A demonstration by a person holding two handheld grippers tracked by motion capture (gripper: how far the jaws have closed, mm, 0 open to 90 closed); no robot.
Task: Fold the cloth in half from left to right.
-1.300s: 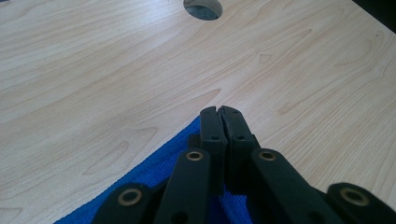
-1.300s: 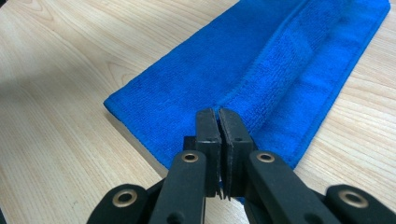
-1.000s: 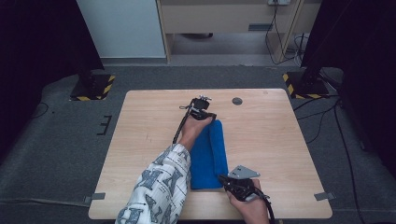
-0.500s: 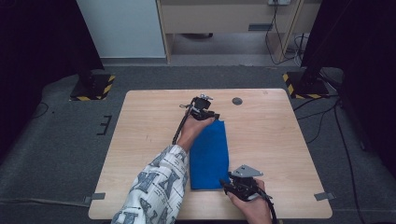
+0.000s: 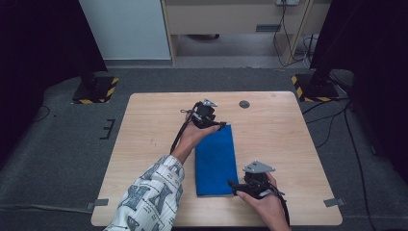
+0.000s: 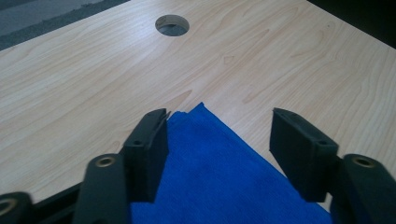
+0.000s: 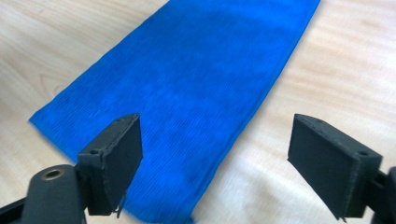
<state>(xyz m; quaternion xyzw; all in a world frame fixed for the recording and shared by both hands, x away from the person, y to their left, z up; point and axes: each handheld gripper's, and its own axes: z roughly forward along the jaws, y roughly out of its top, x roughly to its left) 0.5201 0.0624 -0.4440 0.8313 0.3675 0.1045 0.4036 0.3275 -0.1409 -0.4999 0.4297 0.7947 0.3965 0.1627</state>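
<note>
A folded blue cloth is lying flat on the wooden table, a long rectangle running away from the person, and each hand is working at one end of it.

The left gripper is sitting at the cloth's far end, held by the left hand reaching out of a patterned sleeve. In the left gripper view its jaws are standing well apart with nothing between them, hovering over the cloth. The cloth's far corner is poking out just ahead of the jaws, nearer the left one, where a thin second layer is showing at the edge. Beyond that corner, further ahead and a little left of the jaws, a round cable hole is set into the table.

The right gripper is sitting at the cloth's near right corner, held by the right hand. In the right gripper view its jaws are spread wide and gripping nothing. The cloth is stretching away ahead of them; its near edge is lying under the left jaw, and its long side edge is running out through the gap. The right jaw is hanging over bare table.
</note>
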